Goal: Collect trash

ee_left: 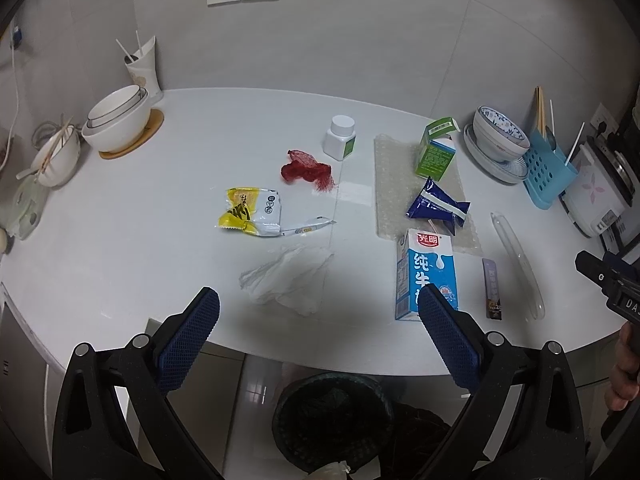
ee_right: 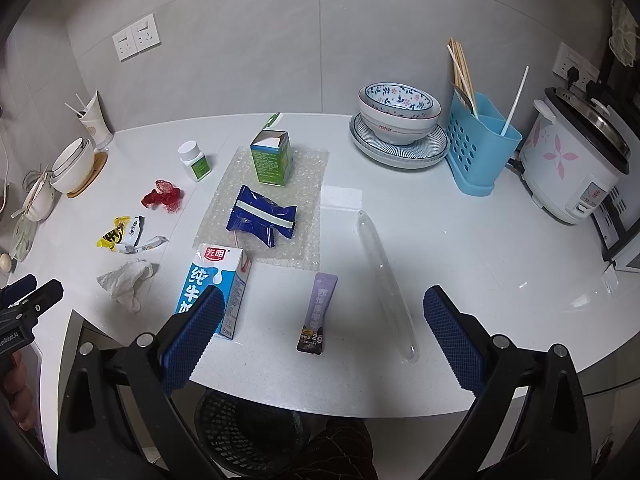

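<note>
Trash lies on the white counter [ee_left: 120, 216]: a crumpled tissue [ee_left: 286, 280], a yellow wrapper [ee_left: 250, 211], red netting [ee_left: 306, 170], a blue milk carton [ee_left: 426, 278], a dark blue packet [ee_left: 438, 205], a green carton [ee_left: 437, 152], a white pill bottle [ee_left: 340, 137], a purple sachet [ee_right: 318, 312] and a clear plastic tube [ee_right: 386, 284]. My left gripper [ee_left: 318, 300] is open and empty, just short of the tissue. My right gripper [ee_right: 322, 300] is open and empty over the sachet. A black mesh bin [ee_left: 332, 420] stands below the counter edge.
Stacked bowls [ee_right: 398, 114] on a plate, a blue utensil holder [ee_right: 480, 148] and a rice cooker [ee_right: 572, 160] stand at the right. White bowls [ee_left: 116, 120] on a wooden mat and a cup [ee_left: 144, 68] stand at the left. A bubble-wrap sheet [ee_right: 308, 176] lies mid-counter.
</note>
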Available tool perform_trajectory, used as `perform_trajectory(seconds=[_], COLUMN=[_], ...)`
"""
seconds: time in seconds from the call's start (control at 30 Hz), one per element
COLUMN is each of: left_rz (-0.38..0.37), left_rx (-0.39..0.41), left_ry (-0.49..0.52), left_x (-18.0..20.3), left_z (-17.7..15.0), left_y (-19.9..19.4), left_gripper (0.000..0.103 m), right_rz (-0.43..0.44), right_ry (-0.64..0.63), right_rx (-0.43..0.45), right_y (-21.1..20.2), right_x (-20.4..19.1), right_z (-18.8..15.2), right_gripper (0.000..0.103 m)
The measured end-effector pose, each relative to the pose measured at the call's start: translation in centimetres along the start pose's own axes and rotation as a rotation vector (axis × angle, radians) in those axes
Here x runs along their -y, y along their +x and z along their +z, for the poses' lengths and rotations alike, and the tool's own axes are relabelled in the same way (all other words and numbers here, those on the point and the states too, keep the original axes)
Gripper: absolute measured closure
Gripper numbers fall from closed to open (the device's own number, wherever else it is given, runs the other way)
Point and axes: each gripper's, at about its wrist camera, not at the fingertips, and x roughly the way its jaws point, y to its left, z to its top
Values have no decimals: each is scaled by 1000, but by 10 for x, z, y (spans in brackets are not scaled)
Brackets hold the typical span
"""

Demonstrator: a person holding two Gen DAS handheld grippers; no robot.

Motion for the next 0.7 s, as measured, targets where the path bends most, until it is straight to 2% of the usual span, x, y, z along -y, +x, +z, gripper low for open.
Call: perform_trajectory(seconds=[0.7], left_rz=[12], left_rx=[-20], left_ry=[-27], left_x=[-4], left_z=[10], left_y=[18], left_gripper=[6], right_rz=[-13], right_ry=[-16], right_rx=[-21], right_y=[17], right_x=[4], right_z=[13], right_gripper=[7])
